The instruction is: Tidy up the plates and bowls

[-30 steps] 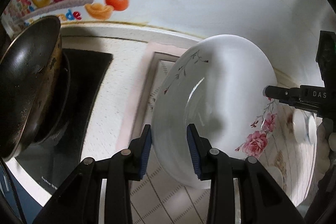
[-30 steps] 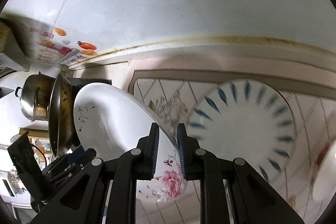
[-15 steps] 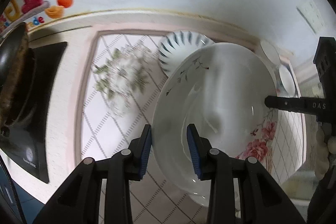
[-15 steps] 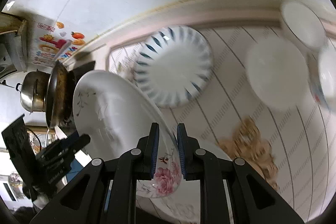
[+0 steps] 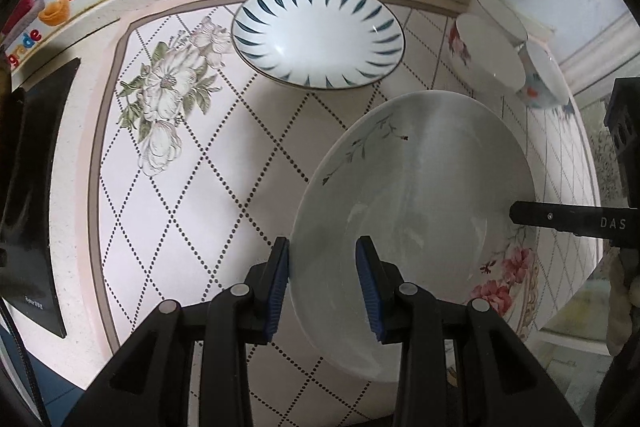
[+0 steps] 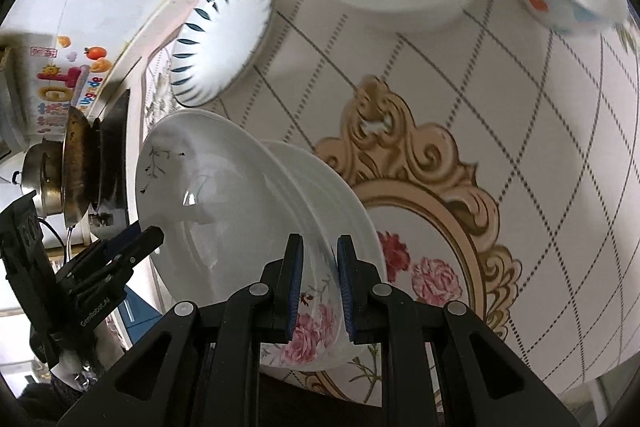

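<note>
The large white ceramic plate with pink roses (image 5: 416, 195) hangs tilted above the patterned countertop mat (image 5: 208, 187), pinched at opposite rims — left gripper (image 5: 323, 281) clamps one edge, right gripper (image 6: 319, 285) the other, likely sharing its weight. Beneath it sits another white plate (image 6: 320, 187), probably the stacking spot.

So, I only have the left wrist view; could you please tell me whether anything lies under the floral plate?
Observer: Yes, a stack of white plates sits right behind the floral plate; I cannot tell whether they touch.
Operator: Thanks. Is the right gripper closed on it?
Observer: Yes, the right gripper pinches its rim by the pink roses.
Operator: Anything on the stove?
Observer: A browned pan, with a steel pot behind it.
</note>
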